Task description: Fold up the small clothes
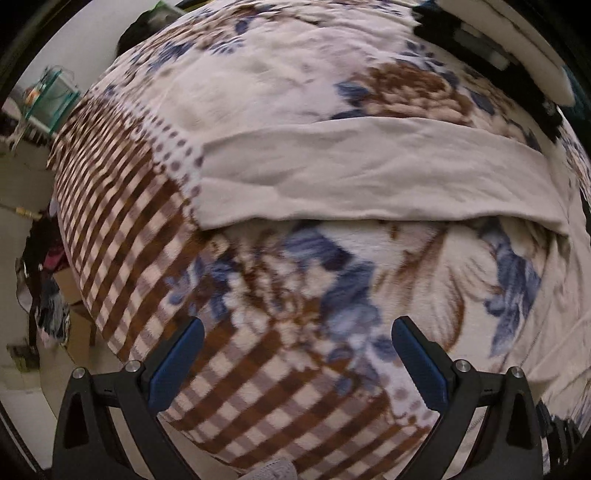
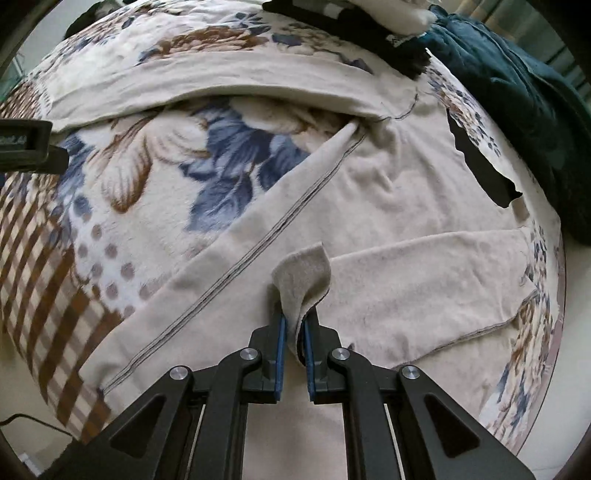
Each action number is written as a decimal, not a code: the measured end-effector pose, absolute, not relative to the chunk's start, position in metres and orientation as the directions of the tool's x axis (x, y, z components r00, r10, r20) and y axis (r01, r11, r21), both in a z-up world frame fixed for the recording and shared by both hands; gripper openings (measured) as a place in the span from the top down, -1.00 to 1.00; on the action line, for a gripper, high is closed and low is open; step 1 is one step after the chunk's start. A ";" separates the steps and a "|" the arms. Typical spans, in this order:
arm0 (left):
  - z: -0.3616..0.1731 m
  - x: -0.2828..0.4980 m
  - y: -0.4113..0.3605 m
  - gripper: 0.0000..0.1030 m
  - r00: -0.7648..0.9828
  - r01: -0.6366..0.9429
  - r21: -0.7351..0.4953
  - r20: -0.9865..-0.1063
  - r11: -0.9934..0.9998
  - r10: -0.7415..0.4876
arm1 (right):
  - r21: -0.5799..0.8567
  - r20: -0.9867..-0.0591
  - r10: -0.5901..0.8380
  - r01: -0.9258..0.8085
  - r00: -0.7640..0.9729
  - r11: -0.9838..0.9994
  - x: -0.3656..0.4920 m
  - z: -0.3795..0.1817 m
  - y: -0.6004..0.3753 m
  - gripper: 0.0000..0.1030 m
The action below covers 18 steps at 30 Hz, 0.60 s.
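Note:
A beige garment [image 2: 388,221] lies spread on a floral blanket [image 2: 229,166]; it looks like trousers turned inside out, with dark seams showing. My right gripper [image 2: 294,317] is shut on a raised corner of its cloth. One long beige leg [image 1: 369,173] stretches across the left wrist view. My left gripper [image 1: 297,332] is open and empty above the blanket [image 1: 295,295], short of that leg. The left gripper's body shows at the left edge of the right wrist view [image 2: 26,144].
A dark teal cloth [image 2: 517,92] lies at the blanket's far right, with black and white items [image 2: 369,22] at the far edge. The blanket's left edge drops to the floor, where boxes and clutter [image 1: 55,295] stand.

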<state>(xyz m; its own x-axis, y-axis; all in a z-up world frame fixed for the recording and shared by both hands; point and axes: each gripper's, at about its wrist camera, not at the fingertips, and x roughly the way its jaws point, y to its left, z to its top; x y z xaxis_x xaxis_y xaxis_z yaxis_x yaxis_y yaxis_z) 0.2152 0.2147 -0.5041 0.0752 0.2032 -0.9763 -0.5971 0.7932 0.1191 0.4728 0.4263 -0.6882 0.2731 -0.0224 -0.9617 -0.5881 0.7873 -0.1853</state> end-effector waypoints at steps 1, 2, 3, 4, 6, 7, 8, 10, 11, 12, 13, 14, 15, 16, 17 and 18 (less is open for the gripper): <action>-0.505 0.213 0.219 -1.00 0.073 -0.604 0.119 -0.976 0.788 0.204 | -0.182 -0.963 -0.020 -0.599 0.267 0.780 0.467 -0.685 0.429 0.82; -0.506 0.212 0.224 -1.00 0.070 -0.612 0.122 -0.976 0.782 0.206 | -0.180 -0.965 -0.019 -0.611 0.261 0.771 0.463 -0.682 0.431 0.82; -0.505 0.210 0.229 -1.00 0.069 -0.621 0.121 -0.976 0.774 0.208 | -0.177 -0.967 -0.017 -0.626 0.253 0.760 0.457 -0.680 0.434 0.82; -0.506 0.208 0.236 -1.00 0.066 -0.634 0.117 -0.977 0.764 0.204 | -0.174 -0.969 -0.017 -0.636 0.245 0.752 0.454 -0.678 0.438 0.82; -0.510 0.210 0.248 -1.00 0.059 -0.660 0.102 -0.981 0.744 0.187 | -0.159 -0.978 -0.030 -0.648 0.206 0.744 0.452 -0.677 0.444 0.79; -0.513 0.210 0.257 -1.00 0.061 -0.680 0.081 -0.984 0.729 0.166 | -0.130 -0.986 -0.028 -0.644 0.166 0.754 0.450 -0.678 0.444 0.71; -0.517 0.214 0.265 -1.00 0.061 -0.692 0.064 -0.987 0.719 0.147 | -0.077 -0.994 -0.012 -0.626 0.107 0.776 0.449 -0.679 0.443 0.66; -0.521 0.214 0.284 -1.00 0.080 -0.733 0.011 -0.992 0.680 0.102 | 0.018 -0.999 0.035 -0.582 0.018 0.813 0.451 -0.675 0.439 0.40; -0.523 0.213 0.296 -1.00 0.100 -0.764 -0.035 -0.993 0.644 0.065 | 0.063 -0.998 0.064 -0.548 -0.019 0.834 0.453 -0.671 0.434 0.21; -0.526 0.212 0.308 -1.00 0.127 -0.796 -0.086 -0.992 0.599 0.025 | 0.092 -0.996 0.085 -0.519 -0.038 0.850 0.456 -0.668 0.429 0.15; -0.531 0.211 0.322 -1.00 0.156 -0.819 -0.136 -0.988 0.558 -0.012 | 0.117 -0.993 0.108 -0.470 -0.048 0.875 0.460 -0.662 0.420 0.05; -0.536 0.211 0.333 -1.00 0.184 -0.842 -0.184 -0.982 0.508 -0.050 | 0.131 -0.991 0.125 -0.414 -0.042 0.901 0.464 -0.656 0.409 0.04; -0.543 0.211 0.344 -1.00 0.211 -0.862 -0.226 -0.974 0.454 -0.086 | 0.137 -0.990 0.134 -0.374 -0.035 0.917 0.468 -0.652 0.400 0.03; -0.553 0.212 0.355 -1.00 0.248 -0.877 -0.280 -0.960 0.391 -0.131 | 0.132 -0.991 0.133 -0.316 -0.018 0.939 0.472 -0.646 0.386 0.02; -0.563 0.214 0.367 -1.00 0.264 -0.894 -0.304 -0.951 0.330 -0.161 | 0.119 -0.992 0.123 -0.269 -0.005 0.956 0.478 -0.644 0.375 0.00; -0.571 0.214 0.378 -1.00 0.271 -0.912 -0.308 -0.948 0.270 -0.164 | 0.103 -0.994 0.106 -0.206 0.002 0.973 0.482 -0.642 0.359 0.00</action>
